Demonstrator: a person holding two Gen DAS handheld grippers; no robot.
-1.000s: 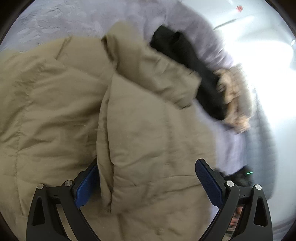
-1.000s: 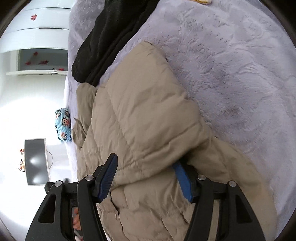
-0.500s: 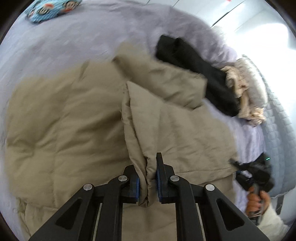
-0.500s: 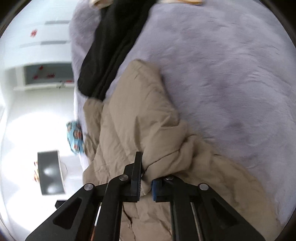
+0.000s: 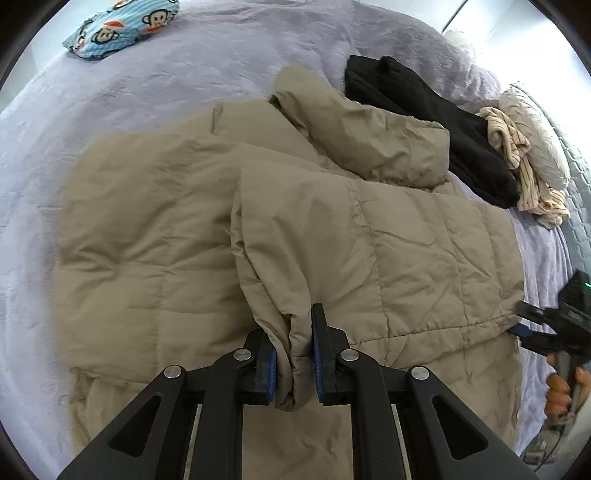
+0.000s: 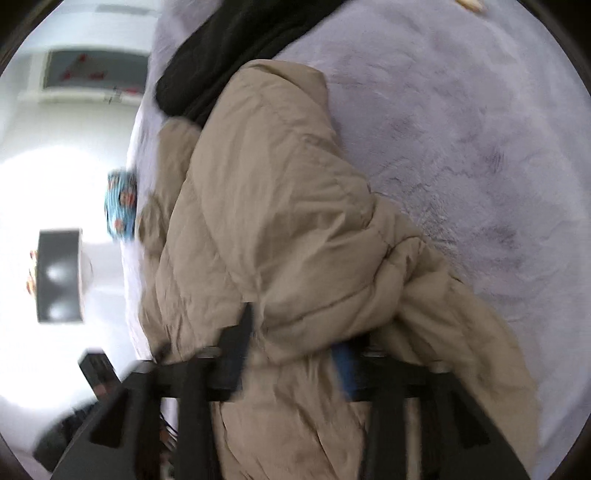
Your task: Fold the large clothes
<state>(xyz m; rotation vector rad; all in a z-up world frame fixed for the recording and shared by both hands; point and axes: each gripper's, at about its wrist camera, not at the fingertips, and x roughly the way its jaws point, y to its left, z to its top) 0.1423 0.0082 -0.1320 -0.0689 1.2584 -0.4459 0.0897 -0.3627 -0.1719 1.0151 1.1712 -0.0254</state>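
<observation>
Lavender plush bedding covers a bed that fills both views, with a white room and a dark screen beyond its edge. Largest on the bed is a tan quilted coat, spread across the middle, with one side panel folded over onto its body and a sleeve lying across near the top. Just beyond the sleeve, toward the bed's far right edge, lies a black garment, touching a striped cream garment and a pale fluffy pillow. A blue monkey-print cloth sits well apart at the far left corner.

At the near edge, the left gripper is clenched on a bunched fold of the coat's folded panel; its jaws have just eased slightly wider, pads still against the fabric. The right gripper, blurred, has just been opening: its jaws stand apart with a thick roll of coat hem between them, and whether the pads still press it cannot be told. A person's hand holds it at the coat's right corner.
</observation>
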